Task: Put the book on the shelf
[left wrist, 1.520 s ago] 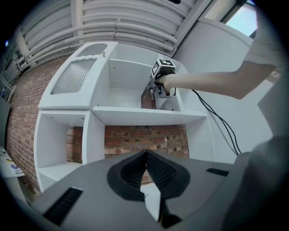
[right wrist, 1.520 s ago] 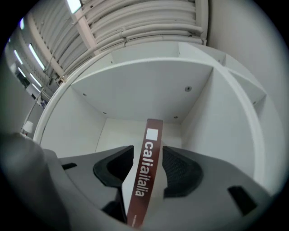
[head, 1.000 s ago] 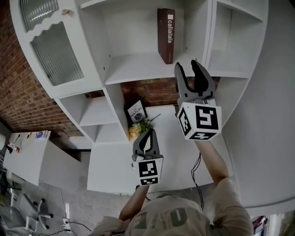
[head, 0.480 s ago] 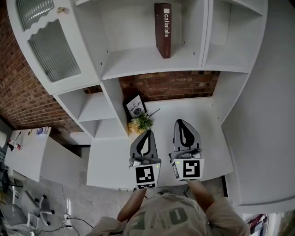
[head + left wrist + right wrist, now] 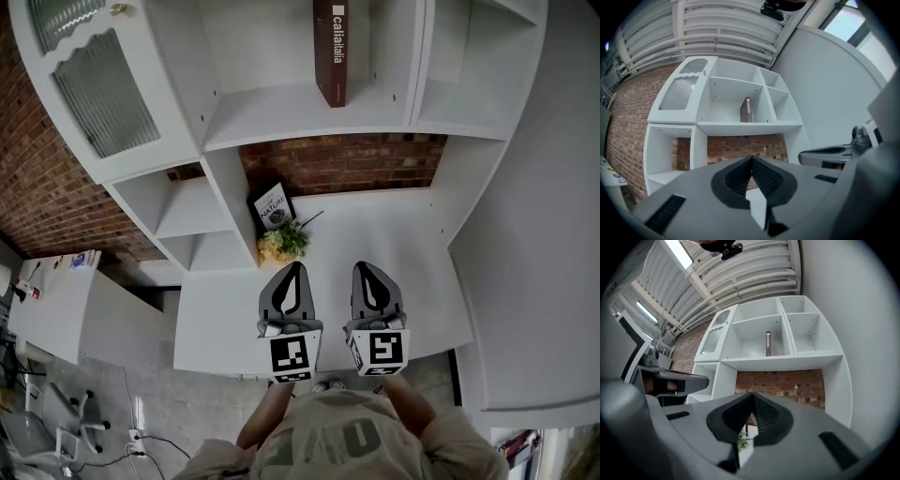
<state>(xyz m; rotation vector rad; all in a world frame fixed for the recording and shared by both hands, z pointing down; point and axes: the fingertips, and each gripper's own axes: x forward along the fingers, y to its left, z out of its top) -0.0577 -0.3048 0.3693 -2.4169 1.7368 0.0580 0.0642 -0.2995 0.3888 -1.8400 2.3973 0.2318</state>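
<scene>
A dark red book (image 5: 330, 52) stands upright in the middle compartment of the white shelf unit (image 5: 291, 112); it shows too in the left gripper view as the book (image 5: 746, 109) and in the right gripper view as the book (image 5: 768, 343). My left gripper (image 5: 294, 266) and right gripper (image 5: 367, 266) hang side by side low over the white desk (image 5: 403, 244), far below the book. Both are shut with nothing between their jaws: left gripper (image 5: 752, 158), right gripper (image 5: 751, 394).
A small book with a pale cover (image 5: 273, 207) leans by a little plant (image 5: 284, 242) at the desk's back left. A glass-fronted cabinet door (image 5: 103, 89) is at upper left. A brick wall (image 5: 347, 164) backs the desk. A white wall panel (image 5: 539, 234) flanks the right.
My right gripper came down from the shelf beside the book to the desk level next to the left gripper, and its jaws went from open to shut. The book stayed on the shelf.
</scene>
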